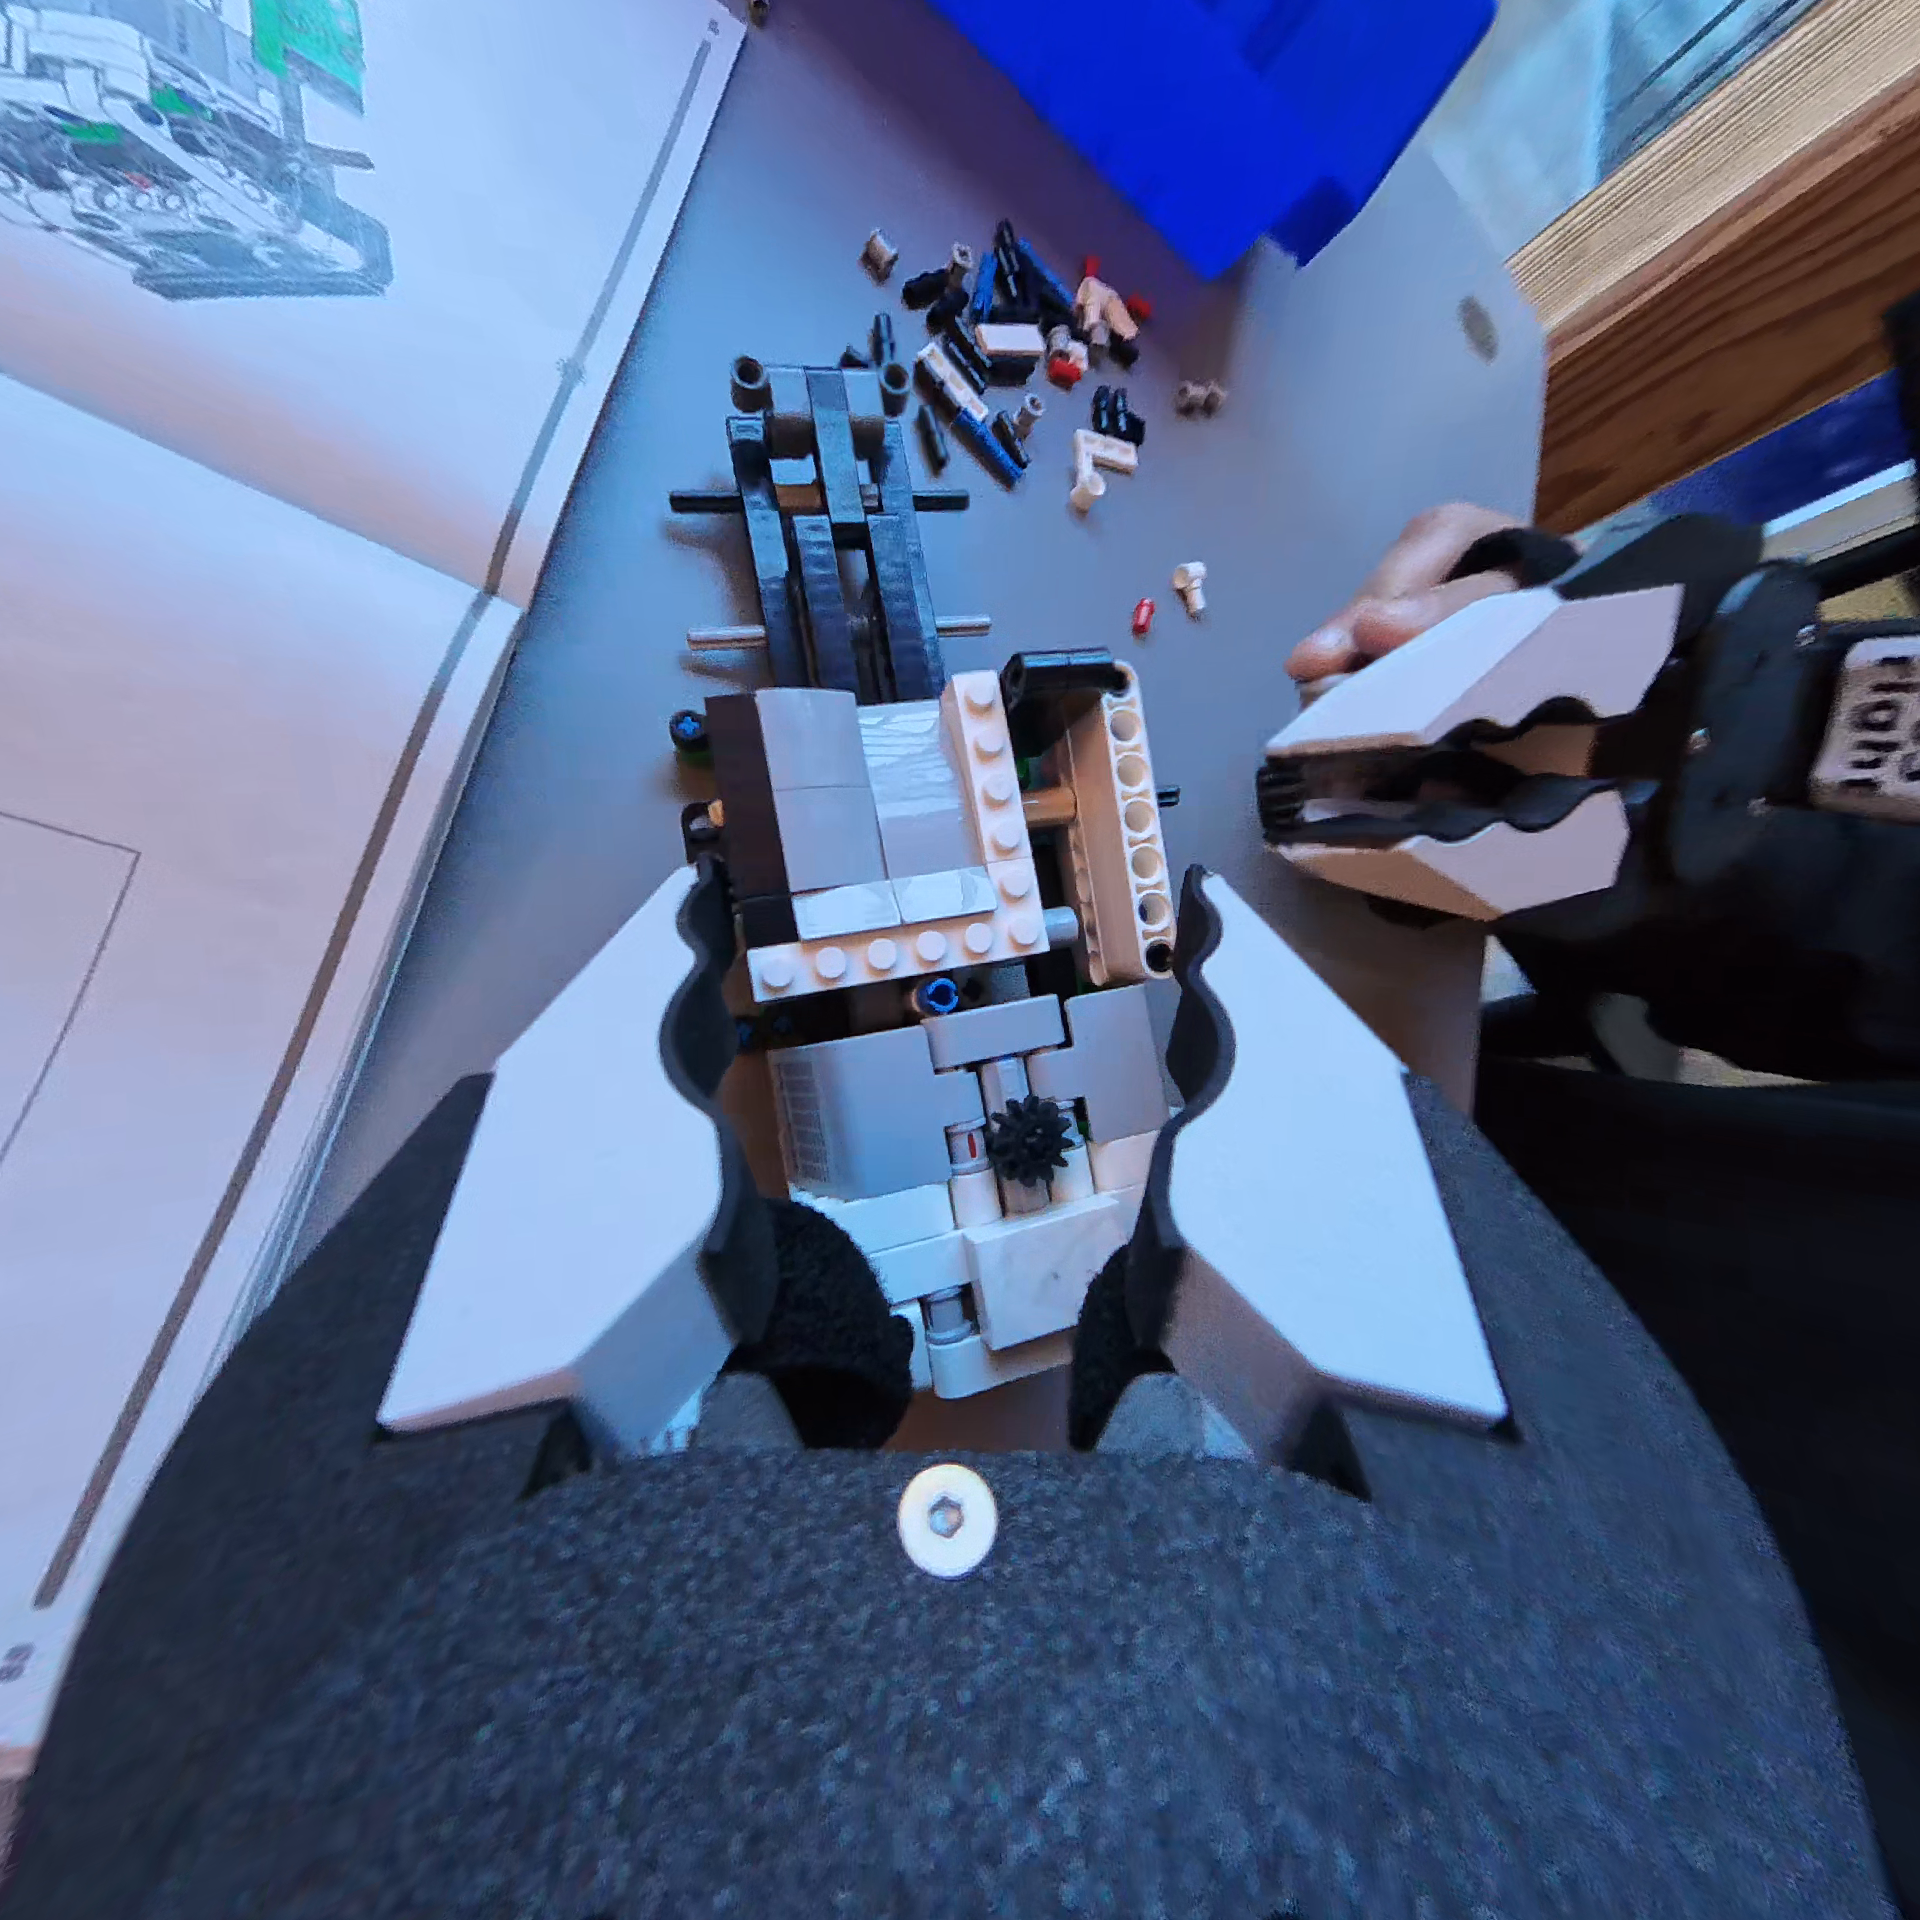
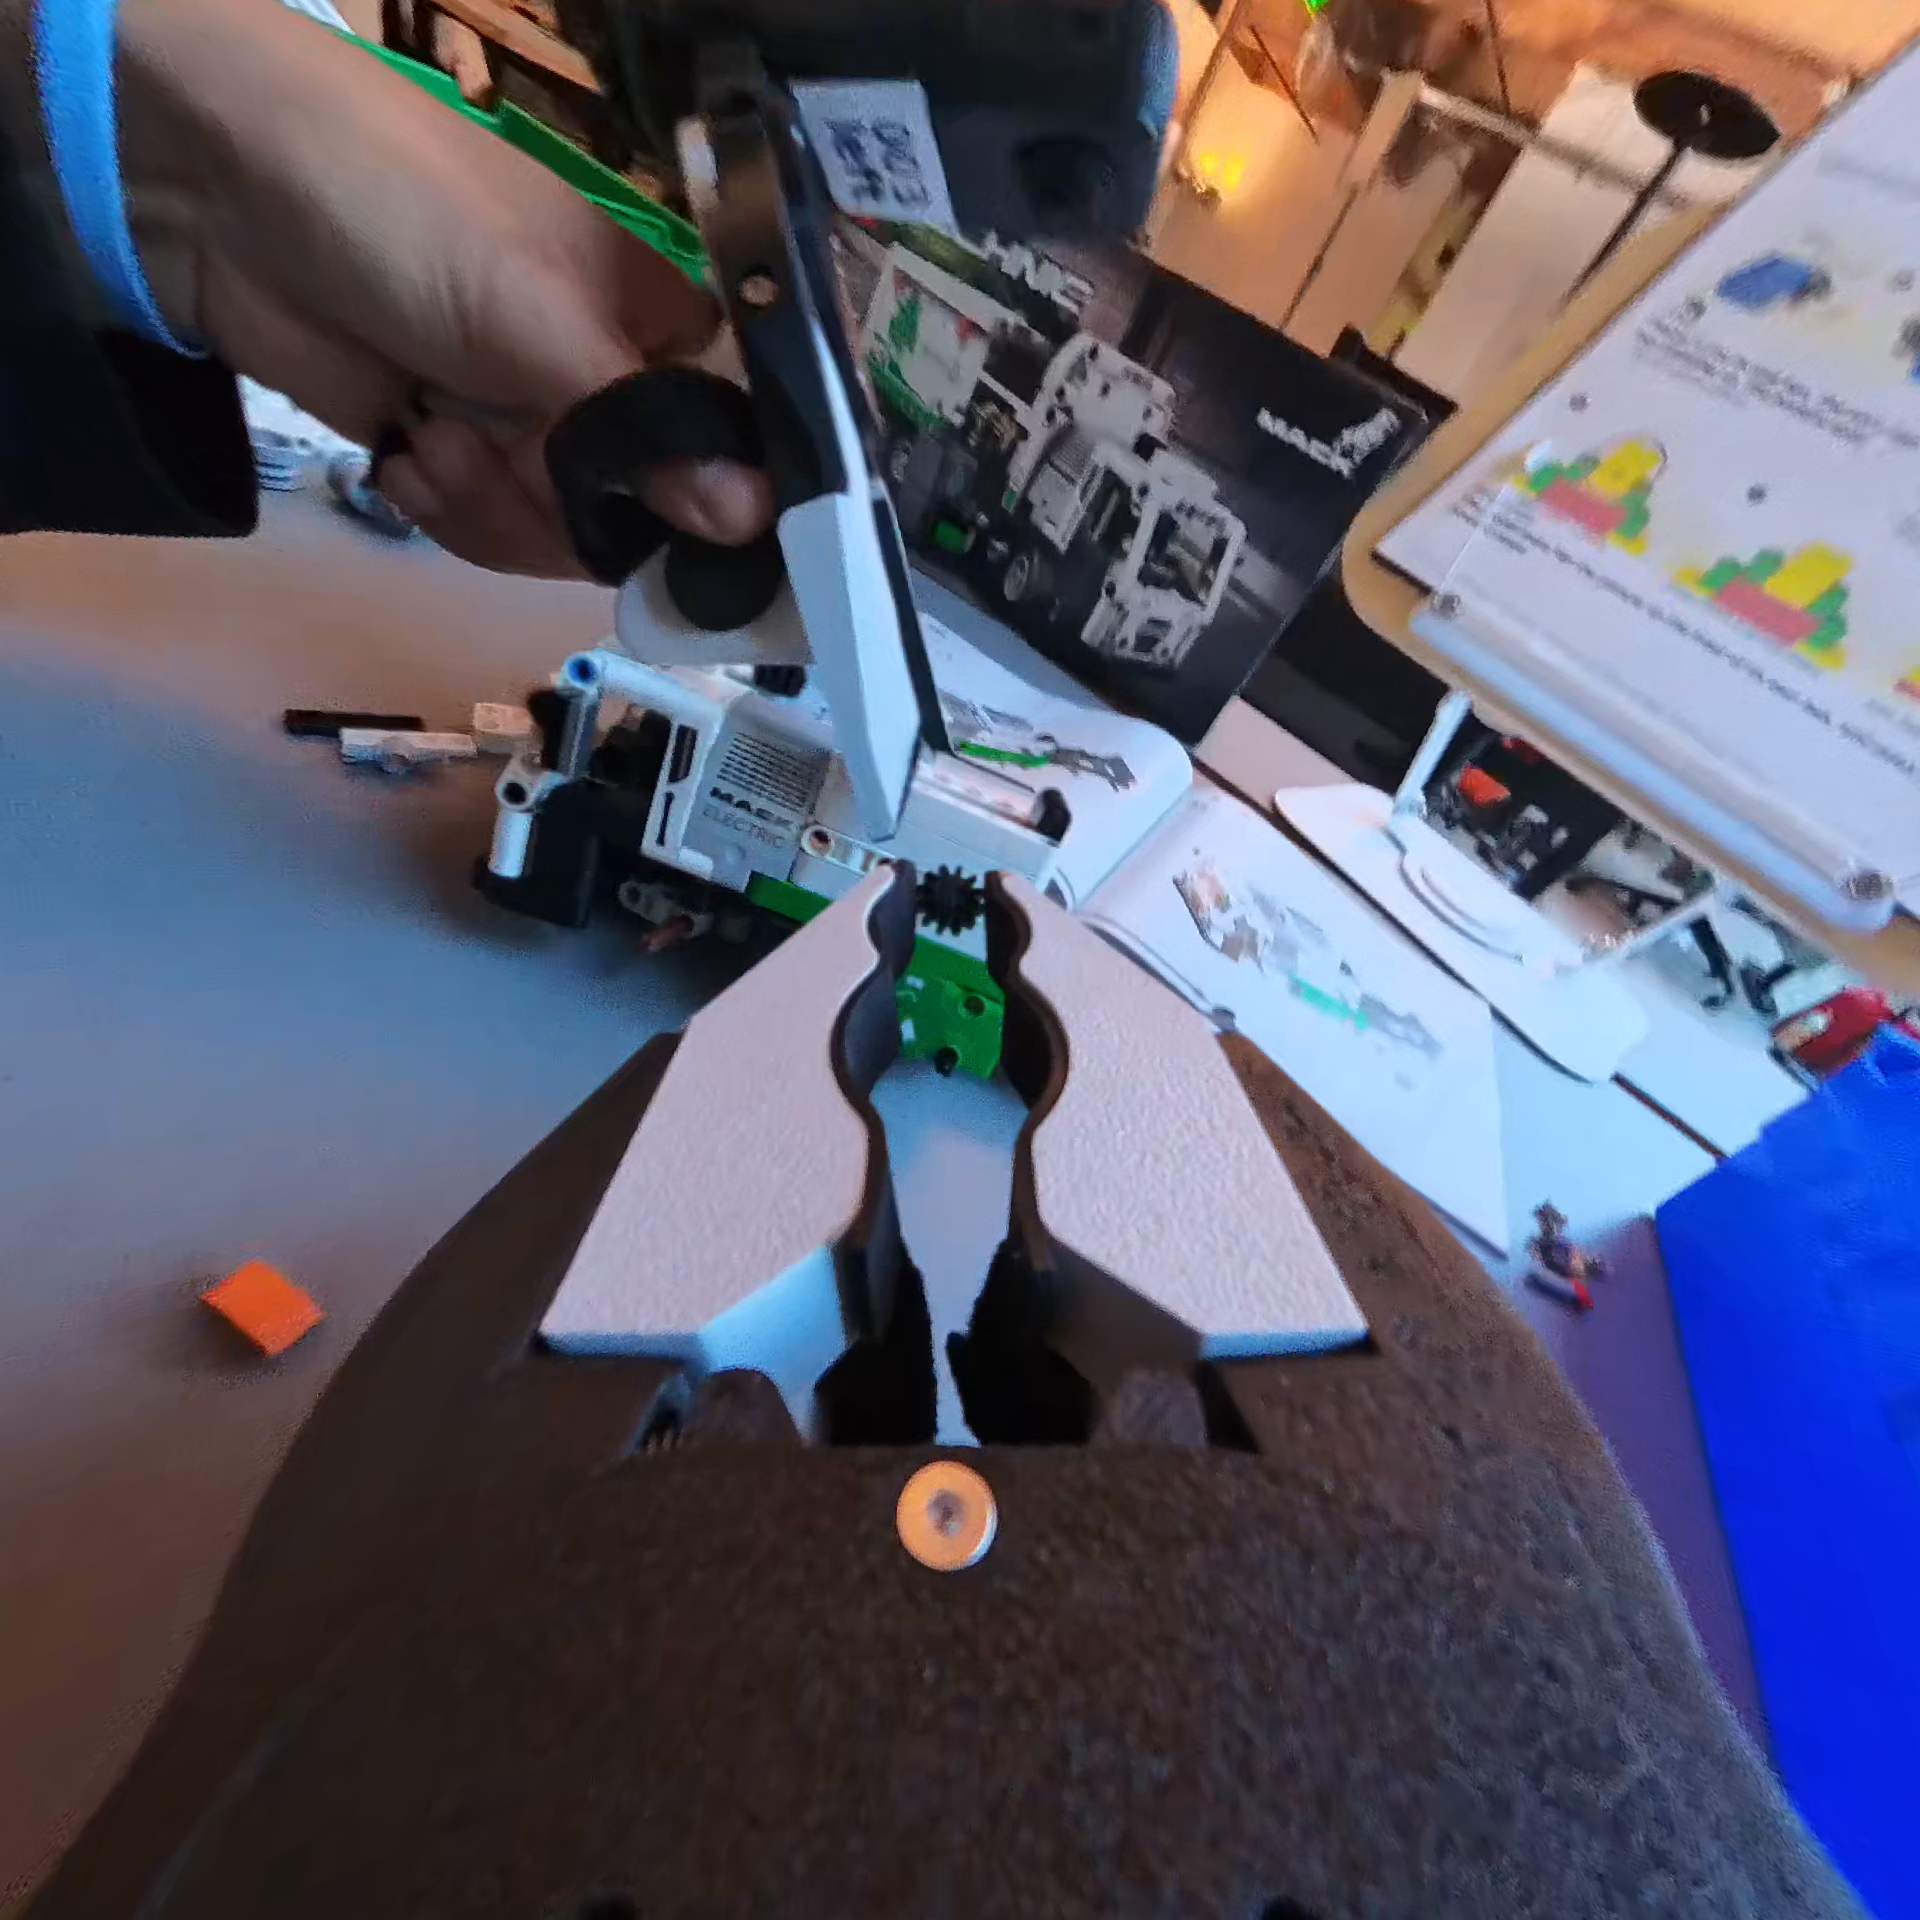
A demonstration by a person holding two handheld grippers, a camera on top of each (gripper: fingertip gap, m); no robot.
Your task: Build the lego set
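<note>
A part-built white, grey and black lego truck [image 1: 914, 831] lies on the grey table, its black chassis [image 1: 831, 540] pointing away. My left gripper [image 1: 945, 904] is shut on the truck, one finger on each side of the cab. A black gear [image 1: 1029, 1138] sits on the truck. My right gripper [image 1: 1273, 805] hovers to the right of the truck, apart from it. In the right wrist view my right gripper [image 2: 945, 894] is shut on a small black gear [image 2: 945, 902]. The truck [image 2: 727, 790] lies just beyond it, with the left gripper's finger [image 2: 862, 644] coming down on it.
Several loose small pieces [image 1: 1018, 343] lie beyond the truck. An open instruction booklet [image 1: 260, 520] is at the left, a blue bin [image 1: 1195, 114] at the back, a wooden ledge [image 1: 1714, 260] at the right. An orange tile [image 2: 262, 1304], the set's box [image 2: 1091, 468] and a picture board [image 2: 1714, 520] show in the right wrist view. From either gripper's tips it is about 12 cm to the orange tile [image 2: 262, 1304].
</note>
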